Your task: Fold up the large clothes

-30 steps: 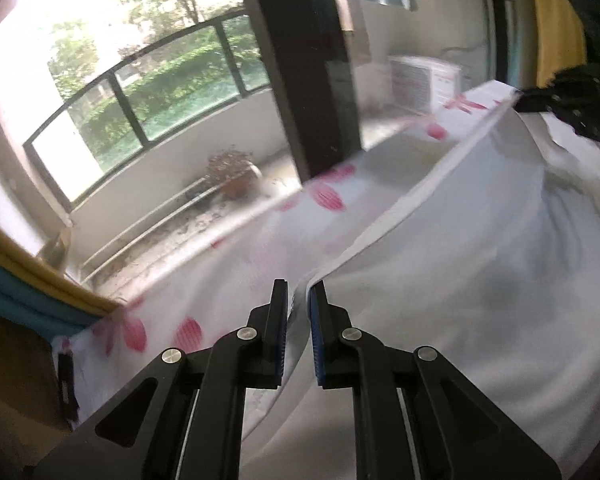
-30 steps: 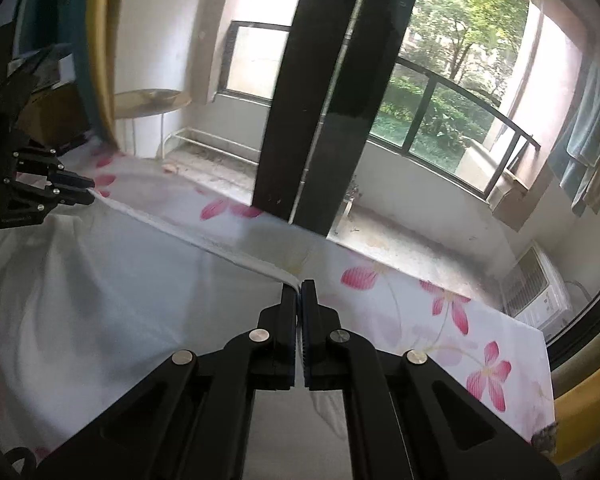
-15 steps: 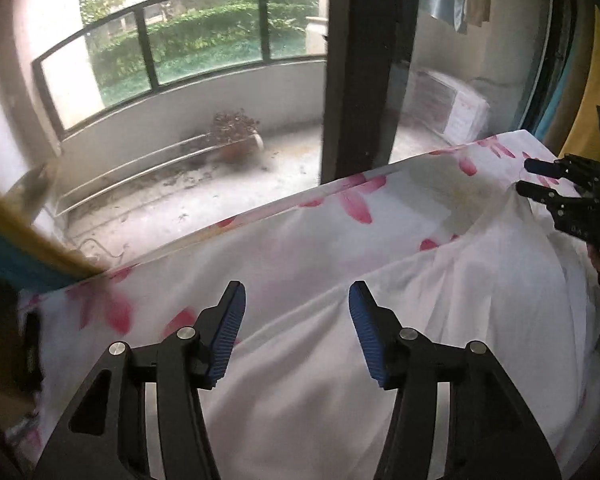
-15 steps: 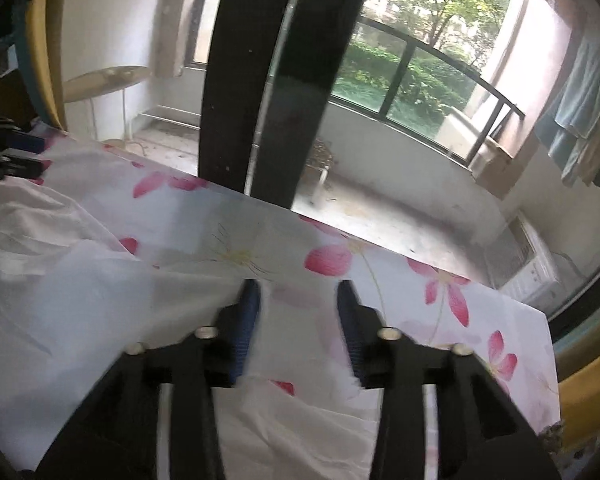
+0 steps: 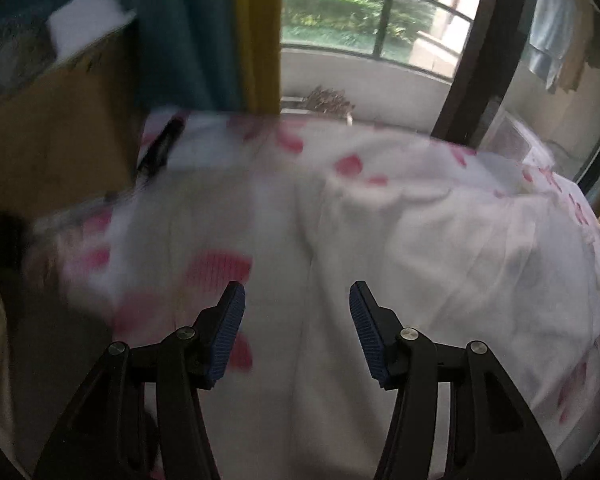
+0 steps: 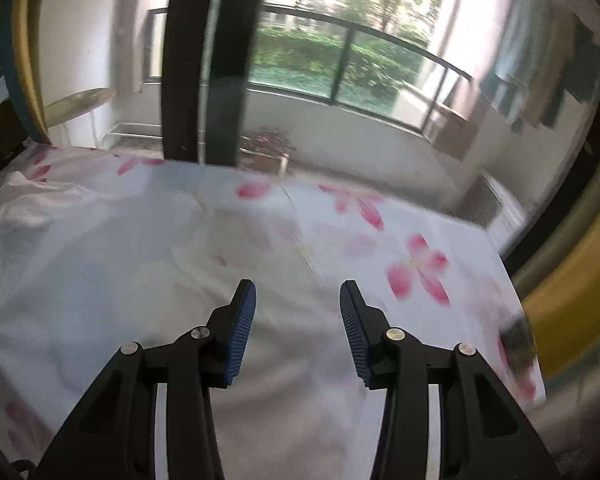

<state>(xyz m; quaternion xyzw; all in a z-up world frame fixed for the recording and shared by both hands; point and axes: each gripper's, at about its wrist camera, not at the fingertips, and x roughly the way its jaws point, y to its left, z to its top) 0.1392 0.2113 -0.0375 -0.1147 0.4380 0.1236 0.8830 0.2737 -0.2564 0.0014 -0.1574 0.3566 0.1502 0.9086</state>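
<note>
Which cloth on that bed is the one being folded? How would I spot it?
Find the bed in front of the balcony door, covered by a floral sheet with pink blossoms. On top of it lies the white garment, rumpled, on the side away from the big pink flower. It is plain white with creases and no print, unlike the flowered sheet beneath.

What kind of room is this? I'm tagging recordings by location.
Probably a bedroom at home: a flower-print bedsheet under a white garment, curtains, and a glass door onto a railed balcony.
</note>
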